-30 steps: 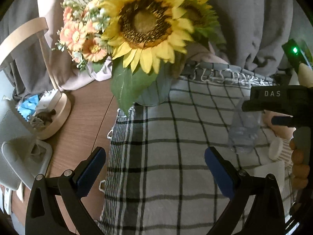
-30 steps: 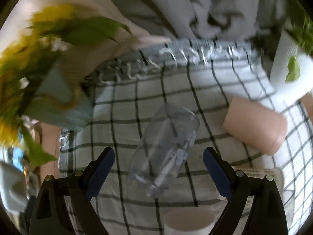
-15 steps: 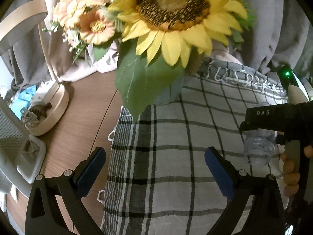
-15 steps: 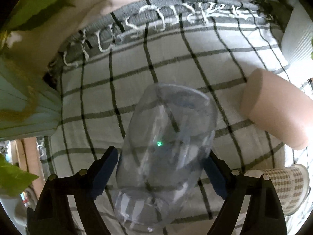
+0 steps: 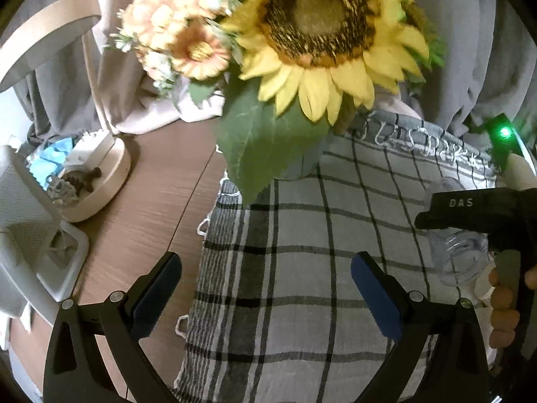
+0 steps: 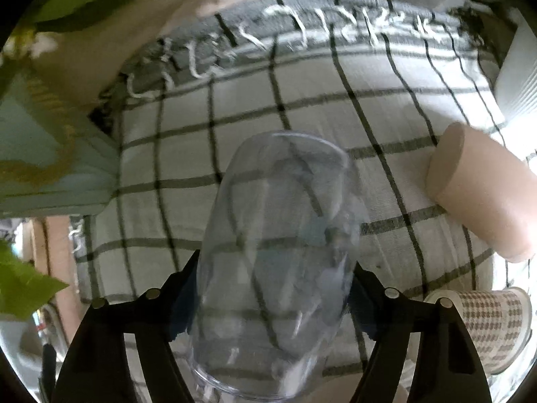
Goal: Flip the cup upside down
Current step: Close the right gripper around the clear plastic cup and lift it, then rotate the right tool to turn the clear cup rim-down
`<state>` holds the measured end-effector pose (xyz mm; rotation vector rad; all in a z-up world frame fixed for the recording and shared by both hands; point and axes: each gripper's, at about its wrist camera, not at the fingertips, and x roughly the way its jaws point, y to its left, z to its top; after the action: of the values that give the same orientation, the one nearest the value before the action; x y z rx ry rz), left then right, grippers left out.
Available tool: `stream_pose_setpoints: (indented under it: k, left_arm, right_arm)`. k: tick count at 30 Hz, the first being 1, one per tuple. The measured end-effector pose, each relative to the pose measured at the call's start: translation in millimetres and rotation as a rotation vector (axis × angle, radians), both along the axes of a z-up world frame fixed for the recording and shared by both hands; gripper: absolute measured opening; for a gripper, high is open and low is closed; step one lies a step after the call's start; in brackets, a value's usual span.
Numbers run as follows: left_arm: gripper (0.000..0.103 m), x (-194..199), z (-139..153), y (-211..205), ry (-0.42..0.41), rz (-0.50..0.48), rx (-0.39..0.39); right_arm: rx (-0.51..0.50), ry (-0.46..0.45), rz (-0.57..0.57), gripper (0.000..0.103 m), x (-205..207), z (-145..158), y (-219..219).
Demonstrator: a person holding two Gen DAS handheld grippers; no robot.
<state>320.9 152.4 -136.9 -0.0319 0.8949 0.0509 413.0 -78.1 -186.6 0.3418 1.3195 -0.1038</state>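
Note:
A clear plastic cup (image 6: 278, 262) lies on its side on the checked cloth (image 6: 335, 100), base away from me, open rim toward the camera. My right gripper (image 6: 272, 305) has its jaws closed against both sides of the cup. In the left wrist view the cup (image 5: 459, 252) shows at the right edge under the right gripper's black body (image 5: 476, 215). My left gripper (image 5: 265, 295) is open and empty above the cloth (image 5: 302, 302), well left of the cup.
A vase of sunflowers (image 5: 315, 33) stands at the cloth's far left corner. A pink cup (image 6: 483, 194) lies on its side right of the clear cup. A patterned paper cup (image 6: 486, 329) lies near right. A lamp base (image 5: 100, 181) stands on the wooden table (image 5: 147, 221).
My right gripper moved forward onto the clear cup and closed its jaws on it. My left gripper drifted closer to the flowers and stayed open.

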Motion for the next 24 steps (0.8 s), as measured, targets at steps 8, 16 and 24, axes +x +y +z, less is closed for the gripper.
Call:
stream_pose_setpoints:
  k: [8,16,24]
  left_arm:
    - [0.103,-30,24,8,-0.037,0.028,-0.019]
    - [0.103,-81,38,24,-0.056,0.075,-0.001]
    - [0.103,-126,27,26,0.034,0.057,0.013]
  right_arm:
    - [-0.011,-0.133,0.042,0.073,-46,50,4]
    - [0.004,-0.23,0.105,0.073,-114,83,12]
    - [0.02,-0.195,0.193,0.073,-186,73,34]
